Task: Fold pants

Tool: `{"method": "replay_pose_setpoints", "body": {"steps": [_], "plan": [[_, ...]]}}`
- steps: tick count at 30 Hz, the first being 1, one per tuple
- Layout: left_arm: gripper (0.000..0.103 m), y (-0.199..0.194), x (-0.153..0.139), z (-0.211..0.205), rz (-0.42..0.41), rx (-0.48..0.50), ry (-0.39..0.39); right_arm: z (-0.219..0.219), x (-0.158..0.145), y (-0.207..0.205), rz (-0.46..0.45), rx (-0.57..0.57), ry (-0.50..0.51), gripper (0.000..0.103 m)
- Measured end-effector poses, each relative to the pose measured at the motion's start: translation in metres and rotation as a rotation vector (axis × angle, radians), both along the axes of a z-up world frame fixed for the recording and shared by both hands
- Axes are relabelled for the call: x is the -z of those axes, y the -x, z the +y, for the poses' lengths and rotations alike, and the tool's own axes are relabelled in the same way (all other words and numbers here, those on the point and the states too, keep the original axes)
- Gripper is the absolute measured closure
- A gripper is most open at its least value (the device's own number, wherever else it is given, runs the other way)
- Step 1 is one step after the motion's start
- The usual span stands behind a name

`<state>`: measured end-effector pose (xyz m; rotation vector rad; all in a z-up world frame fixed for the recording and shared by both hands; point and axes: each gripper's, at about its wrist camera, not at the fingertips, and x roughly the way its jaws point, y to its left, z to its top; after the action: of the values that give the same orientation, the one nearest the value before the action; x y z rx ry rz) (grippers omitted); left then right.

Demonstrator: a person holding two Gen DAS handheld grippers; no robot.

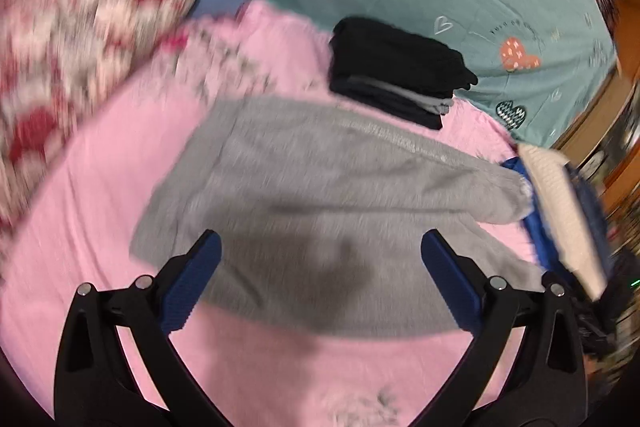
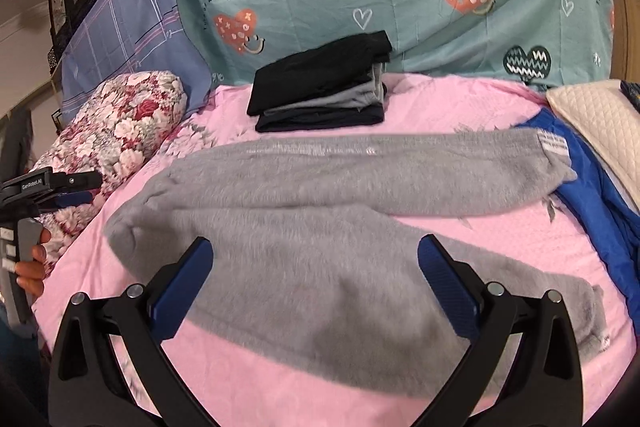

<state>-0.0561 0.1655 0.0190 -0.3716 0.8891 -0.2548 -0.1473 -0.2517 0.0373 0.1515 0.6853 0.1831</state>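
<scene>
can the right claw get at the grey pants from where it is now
Probably yes. The right claw hangs open directly over the grey pants, which lie flat on the pink sheet with nothing on top of them.

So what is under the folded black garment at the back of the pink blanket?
Under the black garment lie a grey folded piece and a dark one, stacked on the pink blanket. Anything further inside the stack is covered.

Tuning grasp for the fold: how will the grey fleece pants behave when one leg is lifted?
Likely floppy: the grey fleece pants lie limp and flat on the pink sheet, so a lifted leg should drape. Probably light but bulky, given the thick fuzzy pile. The nap may grip the sheet and drag rather than slide. Both claws, left and right, hang open above them.
</scene>
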Motion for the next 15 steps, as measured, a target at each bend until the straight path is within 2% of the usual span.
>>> {"method": "replay_pose_setpoints", "body": {"steps": [2, 4, 7, 10, 12, 15], "plan": [[0.002, 0.0, 0.03, 0.04, 0.124, -0.054, 0.161, -0.019, 0.003, 0.011, 0.041, 0.02, -0.021, 0.001], [0.002, 0.002, 0.057, 0.068, 0.185, -0.141, 0.223, -0.041, 0.009, 0.02, 0.088, 0.04, -0.081, 0.001], [0.002, -0.002, 0.085, 0.083, 0.24, -0.184, 0.267, -0.078, 0.02, 0.035, 0.152, 0.127, -0.175, 0.001], [0.002, -0.013, 0.1, 0.079, 0.283, -0.167, 0.304, -0.111, 0.031, 0.051, 0.186, 0.243, -0.21, 0.001], [0.002, -0.021, 0.105, 0.078, 0.282, -0.162, 0.315, -0.133, 0.037, 0.063, 0.204, 0.316, -0.244, 0.001], [0.005, -0.032, 0.1, 0.074, 0.24, -0.174, 0.29, -0.165, 0.045, 0.08, 0.218, 0.415, -0.318, 0.001]]}}
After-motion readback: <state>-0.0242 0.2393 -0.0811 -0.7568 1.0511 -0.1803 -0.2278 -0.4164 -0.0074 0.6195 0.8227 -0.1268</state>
